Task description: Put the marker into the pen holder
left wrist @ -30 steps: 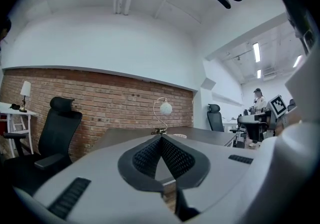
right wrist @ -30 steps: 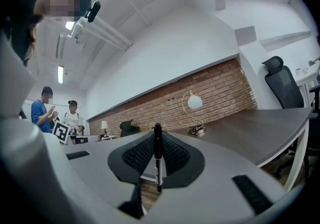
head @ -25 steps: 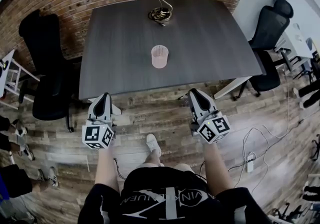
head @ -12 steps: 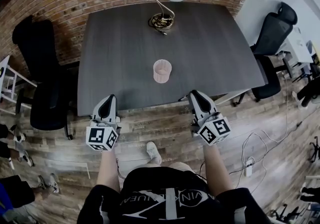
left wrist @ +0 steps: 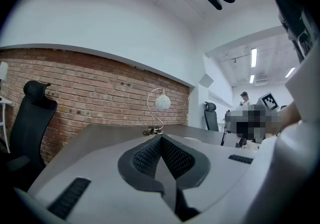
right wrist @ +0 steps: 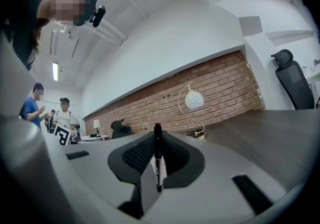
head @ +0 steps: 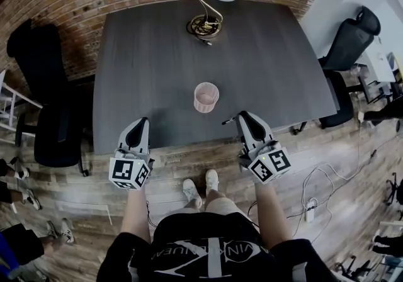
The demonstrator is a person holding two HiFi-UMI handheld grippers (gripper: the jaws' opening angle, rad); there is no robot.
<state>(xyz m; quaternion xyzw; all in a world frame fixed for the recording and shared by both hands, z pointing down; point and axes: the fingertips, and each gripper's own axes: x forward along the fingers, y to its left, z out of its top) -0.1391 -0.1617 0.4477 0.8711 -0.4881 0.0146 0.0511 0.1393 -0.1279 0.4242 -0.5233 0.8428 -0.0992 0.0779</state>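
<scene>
Holding marker [right wrist: 158, 163] clamped in right tongs [head: 244, 118], ready for the drop | left tongs [head: 139, 126] pressed together, empty, spare | pen holder [head: 206, 97] upright on worktop [head: 145, 54], just ahead between both tongs

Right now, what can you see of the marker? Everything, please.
The marker is slim and black, plastic by the look, with a white label band on its barrel. It sits crosswise between the jaws of the right gripper, which are shut on its middle, both ends sticking out. Nothing else touches it; the pen holder stands apart.
</scene>
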